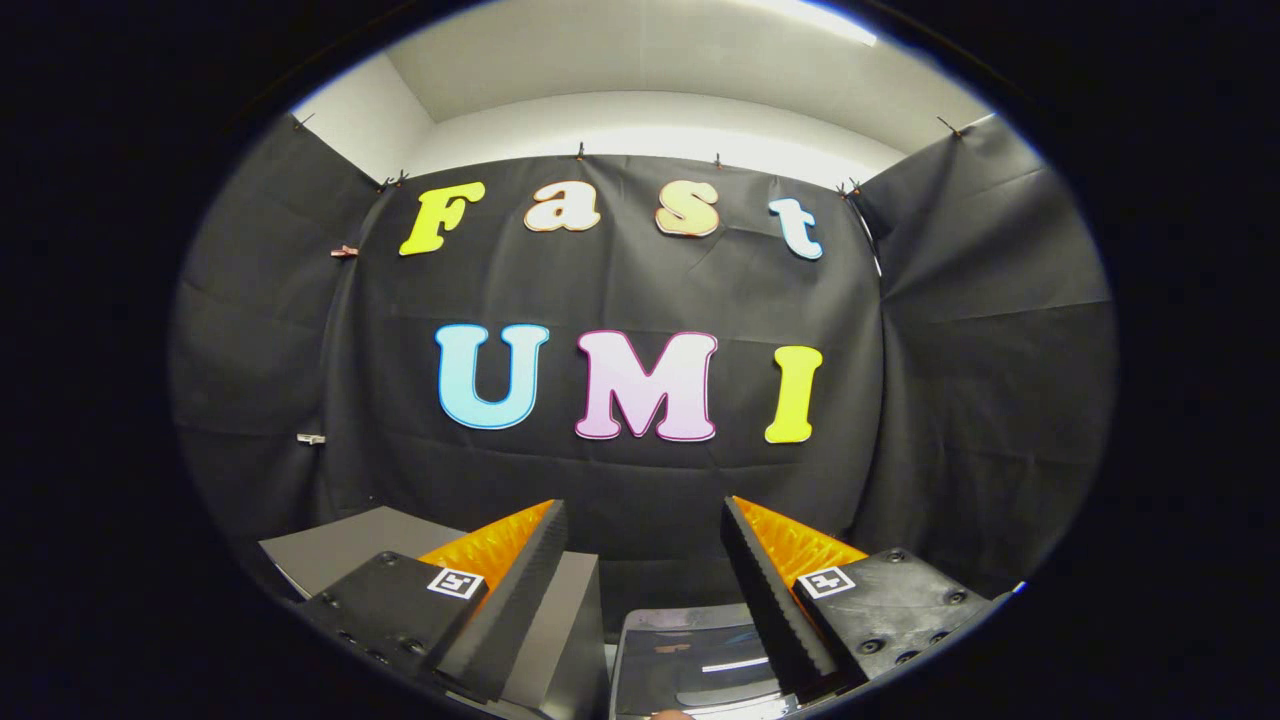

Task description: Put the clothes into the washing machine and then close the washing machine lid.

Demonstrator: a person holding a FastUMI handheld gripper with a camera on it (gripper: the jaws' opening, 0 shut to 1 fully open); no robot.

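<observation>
Below the spread fingers, the washing machine (700, 660) is showing a glossy grey top, just ahead of and beneath the claw (645, 560). Claw is hanging open, fingers well apart, gripping nothing, pointing level at the booth wall. A grey slab (350, 545) is lying left of the left finger (520, 590); whether it is bench or lid cannot be told. Clothes are not identifiable. Risks, as judged: aiming this high, the claw is likely descending blind, knocking the machine's rim, or closing on air instead of fabric.

The gripper (645, 520) is held level, its two orange-backed fingers (520, 580) spread wide apart with nothing between them.
</observation>
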